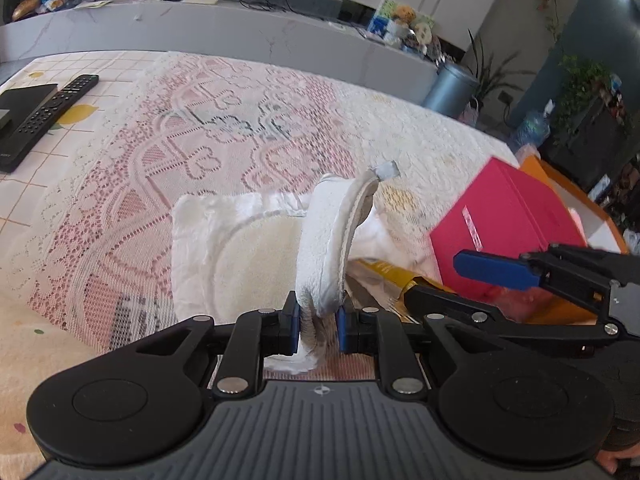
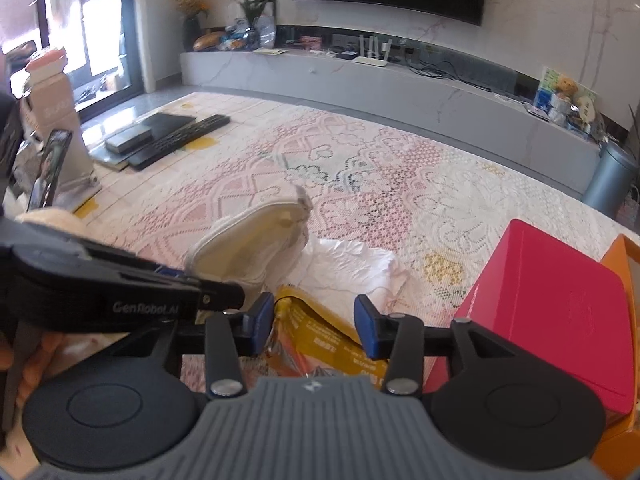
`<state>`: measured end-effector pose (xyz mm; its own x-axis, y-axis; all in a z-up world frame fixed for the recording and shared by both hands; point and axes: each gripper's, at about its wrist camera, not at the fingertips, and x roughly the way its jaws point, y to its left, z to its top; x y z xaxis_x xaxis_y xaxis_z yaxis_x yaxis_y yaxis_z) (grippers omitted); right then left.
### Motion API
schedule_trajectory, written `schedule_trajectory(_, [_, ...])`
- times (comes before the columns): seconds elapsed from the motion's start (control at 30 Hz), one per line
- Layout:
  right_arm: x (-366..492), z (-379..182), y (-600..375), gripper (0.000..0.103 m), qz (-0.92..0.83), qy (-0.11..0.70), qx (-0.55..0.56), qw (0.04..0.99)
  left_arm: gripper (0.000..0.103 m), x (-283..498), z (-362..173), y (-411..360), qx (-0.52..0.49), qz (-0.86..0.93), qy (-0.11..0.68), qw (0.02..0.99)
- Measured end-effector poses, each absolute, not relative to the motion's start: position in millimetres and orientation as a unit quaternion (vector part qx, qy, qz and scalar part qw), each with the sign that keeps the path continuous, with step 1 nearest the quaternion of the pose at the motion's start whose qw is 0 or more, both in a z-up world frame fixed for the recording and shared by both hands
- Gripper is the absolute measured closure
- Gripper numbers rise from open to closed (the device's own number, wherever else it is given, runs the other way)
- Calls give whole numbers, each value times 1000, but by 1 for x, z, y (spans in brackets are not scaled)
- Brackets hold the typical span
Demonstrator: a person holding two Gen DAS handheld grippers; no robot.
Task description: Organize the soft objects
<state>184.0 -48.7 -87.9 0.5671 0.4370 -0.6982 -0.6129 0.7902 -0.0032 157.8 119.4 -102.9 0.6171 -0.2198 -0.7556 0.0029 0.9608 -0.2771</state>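
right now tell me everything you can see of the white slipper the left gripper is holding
The white slipper looks like soft terry cloth with a thin pale sole and a small grey tab at its far tip. The left gripper is shut on its near end, holding it on edge and lifted, sole facing right. Beneath and behind it lies crumpled white wrapping on the lace tablecloth.

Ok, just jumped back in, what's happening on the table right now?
The left gripper is shut on a white slipper, holding it up on edge above a second slipper in a white wrapper on the lace tablecloth. The right gripper is open over a yellow packet, beside the red box.
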Motion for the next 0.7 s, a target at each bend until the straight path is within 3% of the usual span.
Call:
schedule_trajectory(0.23, [175,-95,-62,52,326,378,-148,854,83,145,-106,110,-101,-58,468,876])
schedule_trajectory(0.33, [169,-99,-57,41,351,389,-182,832,83,140,-106,109,-94,-51,470,876])
schedule_trajectory(0.53, [159,-125,-36,35,371,385,-281,797,83,140,-108,106,-83,-50,471,877])
schedule_trajectory(0.67, [162,-137,-26,16,371,362,-322,792,83,143,-110,110,-98,-52,475,873])
schedule_trajectory(0.7, [166,-139,-24,16,371,361,-328,790,83,144,-110,110,-97,-52,475,873])
